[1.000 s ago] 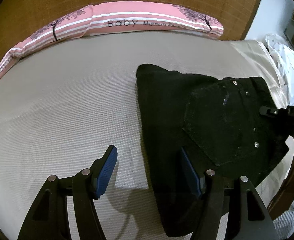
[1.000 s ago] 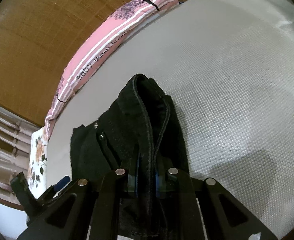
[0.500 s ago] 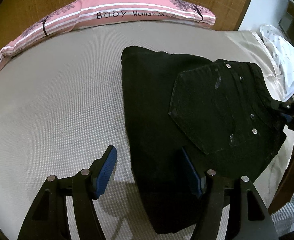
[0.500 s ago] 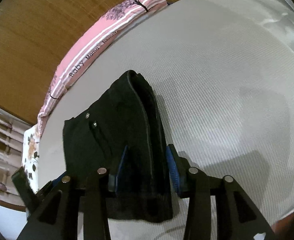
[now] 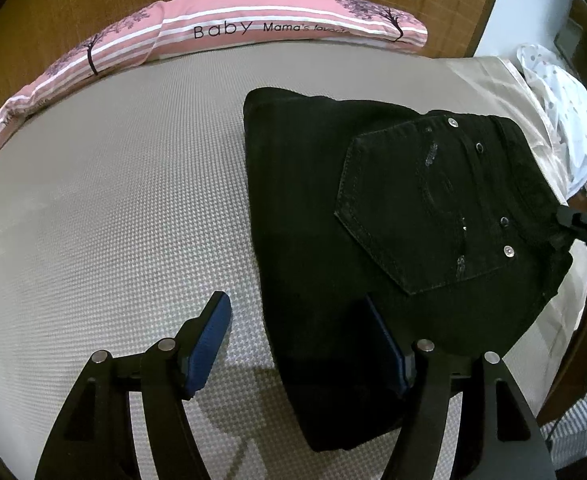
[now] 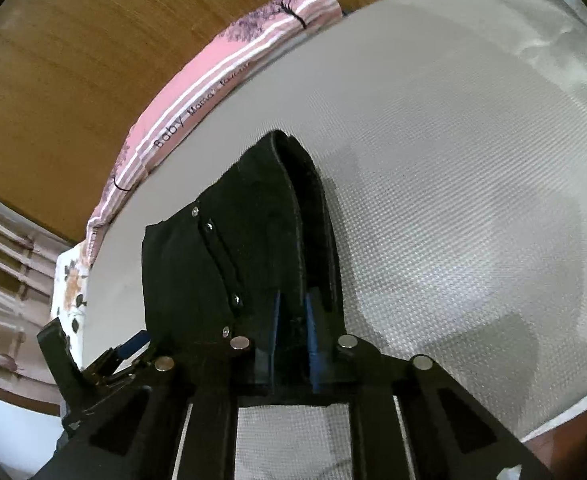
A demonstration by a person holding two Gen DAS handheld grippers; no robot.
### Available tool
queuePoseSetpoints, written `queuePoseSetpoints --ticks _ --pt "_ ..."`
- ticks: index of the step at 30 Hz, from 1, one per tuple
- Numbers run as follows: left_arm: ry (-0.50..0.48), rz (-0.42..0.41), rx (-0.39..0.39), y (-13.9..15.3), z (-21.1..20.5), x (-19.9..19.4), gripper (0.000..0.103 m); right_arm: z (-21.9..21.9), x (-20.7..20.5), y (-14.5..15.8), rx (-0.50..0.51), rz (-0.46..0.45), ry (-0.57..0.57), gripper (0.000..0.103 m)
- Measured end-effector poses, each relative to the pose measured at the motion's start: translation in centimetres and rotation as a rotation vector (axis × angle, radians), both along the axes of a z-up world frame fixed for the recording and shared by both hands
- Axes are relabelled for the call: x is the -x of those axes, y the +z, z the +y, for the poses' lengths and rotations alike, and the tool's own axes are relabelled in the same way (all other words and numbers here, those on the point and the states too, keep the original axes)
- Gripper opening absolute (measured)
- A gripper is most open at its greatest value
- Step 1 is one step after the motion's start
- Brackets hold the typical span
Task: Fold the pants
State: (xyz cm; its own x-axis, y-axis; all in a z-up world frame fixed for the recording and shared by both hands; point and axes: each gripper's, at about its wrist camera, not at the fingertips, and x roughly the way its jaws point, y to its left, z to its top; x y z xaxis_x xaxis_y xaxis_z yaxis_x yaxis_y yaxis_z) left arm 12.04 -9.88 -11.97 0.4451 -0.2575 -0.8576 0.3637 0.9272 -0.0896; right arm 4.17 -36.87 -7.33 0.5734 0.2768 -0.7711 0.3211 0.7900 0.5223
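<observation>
The black pants (image 5: pixel 373 208) lie folded into a compact stack on the grey mattress (image 5: pixel 113 200), back pocket up. My left gripper (image 5: pixel 297 340) is open, with the pants' near edge between its blue pads, not clamped. My right gripper (image 6: pixel 291 320) is shut on the waistband edge of the pants (image 6: pixel 253 248). It also shows at the right edge of the left wrist view (image 5: pixel 581 224), at the waistband.
A long pink striped pillow (image 5: pixel 233 32) lies along the wooden headboard (image 5: pixel 93 0). A white dotted cloth (image 5: pixel 561 112) sits at the far right. The mattress edge (image 5: pixel 573 292) runs close by the pants on the right.
The right gripper opened half a second ago and has shut again on the waistband. The left gripper stays open and the pants have shifted slightly in its view.
</observation>
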Motion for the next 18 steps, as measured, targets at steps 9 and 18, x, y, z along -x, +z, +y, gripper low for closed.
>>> queuePoseSetpoints --ticks 9,18 --pt "-0.03 -0.009 -0.023 0.9 -0.1 0.7 0.069 1.1 2.1 2.1 0.074 -0.03 -0.036 0.009" --pt "-0.043 0.013 -0.018 0.0 0.1 0.9 0.069 0.3 2.6 -1.8 0.055 0.04 -0.06 0.01"
